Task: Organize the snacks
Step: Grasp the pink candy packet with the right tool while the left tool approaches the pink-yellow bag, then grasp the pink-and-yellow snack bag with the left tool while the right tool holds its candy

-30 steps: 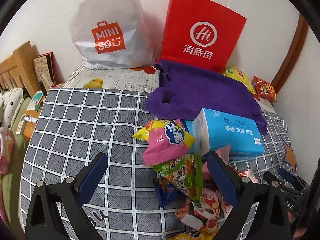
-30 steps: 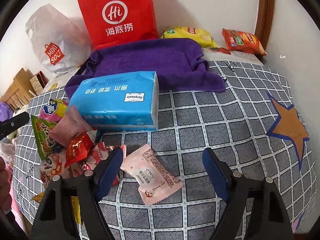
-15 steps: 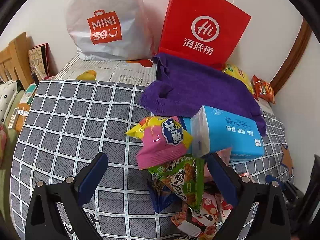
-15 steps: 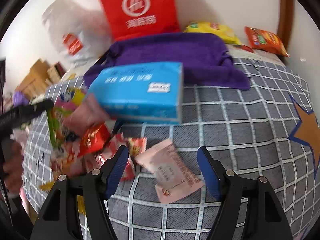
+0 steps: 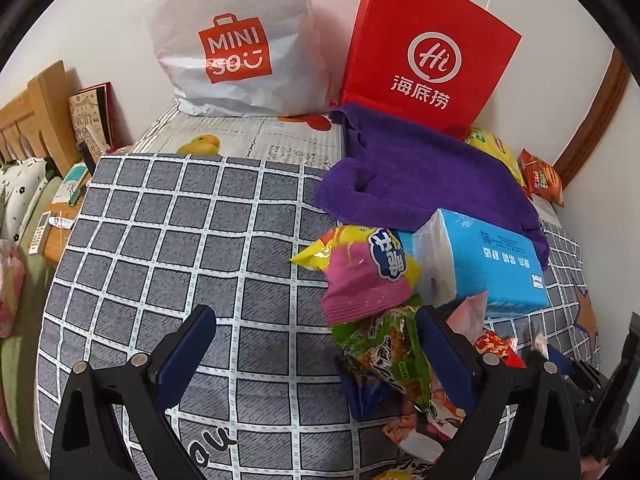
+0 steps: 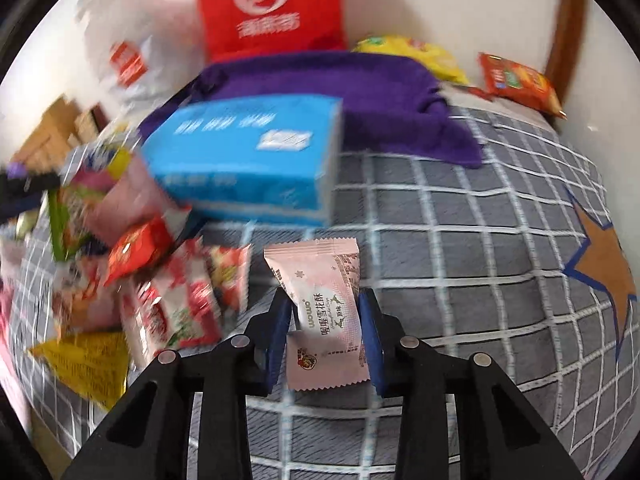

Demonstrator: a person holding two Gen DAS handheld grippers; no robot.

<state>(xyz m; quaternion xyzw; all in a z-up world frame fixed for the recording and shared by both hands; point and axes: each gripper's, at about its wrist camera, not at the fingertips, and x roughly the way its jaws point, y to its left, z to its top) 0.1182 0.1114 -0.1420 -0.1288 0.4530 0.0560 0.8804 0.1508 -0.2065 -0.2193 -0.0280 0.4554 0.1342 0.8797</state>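
Right up close, the right gripper is closing its blue pads on a pale pink foil-wrapped pastry packet, and the packet sits squarely between the jaws, both pads already at its side edges. Its long axis runs from six o'clock to twelve o'clock in the right wrist view, straight along the fingers, so the squeeze comes across the narrow width. That alignment is the thing to watch: I'd judge the hold good for a lift as long as the crinkly wrapper doesn't slip.

Over on the other side, the left gripper stands wide apart with nothing gripped, hovering over the grey checked bedspread. The heap of mixed snack packets lies at its three o'clock, the green one right by the right-hand pad. So the right hand is clearly the nearer one to the pink packet.

Further out, at twelve o'clock, a blue plastic-wrapped tissue pack rests beside the heap. Beyond it a purple towel, then a red paper carrier bag and a white plastic shopping bag against the wall.
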